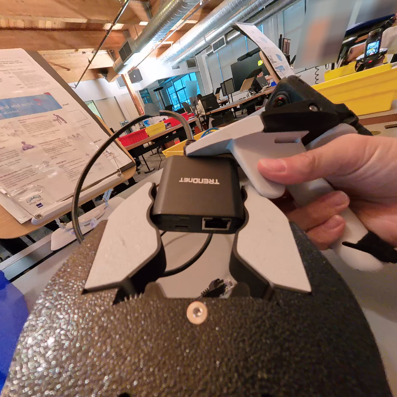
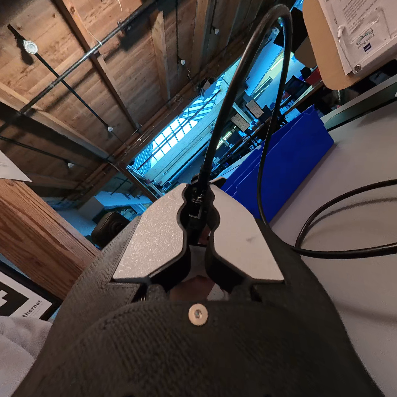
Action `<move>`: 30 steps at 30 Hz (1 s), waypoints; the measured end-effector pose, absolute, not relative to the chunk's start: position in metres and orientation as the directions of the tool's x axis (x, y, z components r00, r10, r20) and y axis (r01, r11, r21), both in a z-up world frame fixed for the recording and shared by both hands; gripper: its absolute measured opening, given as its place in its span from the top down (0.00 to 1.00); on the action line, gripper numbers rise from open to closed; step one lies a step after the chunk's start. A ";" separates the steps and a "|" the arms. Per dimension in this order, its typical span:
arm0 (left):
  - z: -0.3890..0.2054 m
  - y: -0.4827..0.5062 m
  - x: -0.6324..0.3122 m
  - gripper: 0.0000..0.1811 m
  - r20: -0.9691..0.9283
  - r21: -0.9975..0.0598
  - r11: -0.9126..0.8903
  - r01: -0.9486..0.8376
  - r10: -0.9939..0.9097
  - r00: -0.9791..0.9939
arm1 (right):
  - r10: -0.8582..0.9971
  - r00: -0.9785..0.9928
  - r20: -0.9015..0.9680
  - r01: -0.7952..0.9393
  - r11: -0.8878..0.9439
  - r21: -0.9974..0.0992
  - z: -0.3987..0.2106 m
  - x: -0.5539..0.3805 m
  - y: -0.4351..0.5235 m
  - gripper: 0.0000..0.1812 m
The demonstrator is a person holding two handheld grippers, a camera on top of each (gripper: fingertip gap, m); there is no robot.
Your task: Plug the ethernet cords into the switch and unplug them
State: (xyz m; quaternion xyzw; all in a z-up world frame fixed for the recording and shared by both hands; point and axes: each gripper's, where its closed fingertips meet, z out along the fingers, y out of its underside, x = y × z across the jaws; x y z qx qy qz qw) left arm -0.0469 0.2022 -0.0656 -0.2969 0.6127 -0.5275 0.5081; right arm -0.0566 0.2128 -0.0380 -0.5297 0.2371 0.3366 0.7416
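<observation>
My left gripper [image 1: 197, 191] is shut on the sides of a small black switch [image 1: 197, 182] and holds it above the table. An empty port [image 1: 216, 223] on the switch faces the camera. My right gripper [image 2: 197, 193] is shut on a black ethernet plug [image 2: 196, 211]. In the left wrist view the right gripper [image 1: 189, 150] sits at the switch's far edge, held by a hand [image 1: 343, 182]. The black cord [image 1: 92, 163] arcs up from there and down to the left. I cannot tell whether the plug is seated. Another plug [image 1: 219, 286] lies on the table below.
A board with papers [image 1: 43, 139] leans at the left. Yellow bins [image 1: 354, 90] stand behind the right gripper. A blue bin [image 2: 290, 167] sits on the grey table [image 2: 354, 193], where cord loops [image 2: 322, 214] lie. A wooden post [image 2: 32, 225] stands at the left. My two grippers' fingertips are within a few centimetres of each other.
</observation>
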 end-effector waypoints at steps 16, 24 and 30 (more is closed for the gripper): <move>-0.058 0.199 -0.051 0.60 -0.387 -0.916 0.336 0.217 -0.882 -0.268 | 0.281 0.658 -0.699 -0.753 0.216 -0.622 -0.030 -0.061 0.209 0.92; -0.061 0.196 -0.052 0.60 -0.378 -0.924 0.340 0.174 -0.877 -0.296 | 0.221 0.733 -0.643 -0.680 0.243 -0.692 -0.024 -0.058 0.205 0.92; -0.058 0.195 -0.053 0.60 -0.363 -0.930 0.321 0.177 -0.875 -0.320 | 0.181 0.741 -0.647 -0.671 0.243 -0.701 -0.025 -0.054 0.199 0.91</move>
